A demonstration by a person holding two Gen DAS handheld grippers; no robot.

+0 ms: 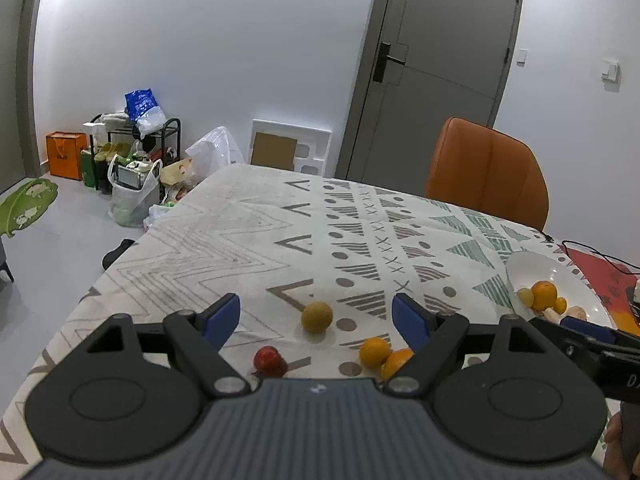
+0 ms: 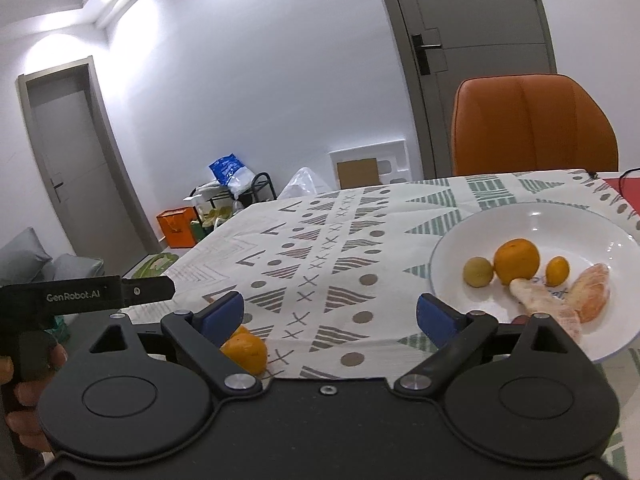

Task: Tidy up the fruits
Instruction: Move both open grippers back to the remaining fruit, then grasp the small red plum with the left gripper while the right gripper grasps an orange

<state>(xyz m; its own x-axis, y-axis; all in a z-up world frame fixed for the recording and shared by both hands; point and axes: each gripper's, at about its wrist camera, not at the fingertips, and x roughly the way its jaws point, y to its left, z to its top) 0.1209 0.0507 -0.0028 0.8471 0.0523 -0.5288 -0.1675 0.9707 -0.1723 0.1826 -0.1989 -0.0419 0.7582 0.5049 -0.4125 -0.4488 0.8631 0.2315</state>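
Observation:
In the left wrist view my left gripper (image 1: 316,320) is open and empty above the patterned tablecloth. Between and below its fingers lie a yellow-green round fruit (image 1: 316,317), a red fruit (image 1: 271,361) and two oranges (image 1: 375,352) side by side. A white plate (image 1: 532,266) at the right holds an orange and small fruits. In the right wrist view my right gripper (image 2: 330,314) is open and empty. The plate (image 2: 452,248) lies to its right with an orange (image 2: 516,261), a yellow-green fruit (image 2: 478,272), a small orange (image 2: 557,271) and peeled pieces (image 2: 592,298). An orange (image 2: 246,350) lies by its left finger.
An orange chair (image 1: 486,172) stands at the table's far side. A black cable and a red mat (image 1: 600,272) lie at the table's right end. Bags and a rack (image 1: 132,152) stand on the floor at the left. The table's left edge drops to the floor.

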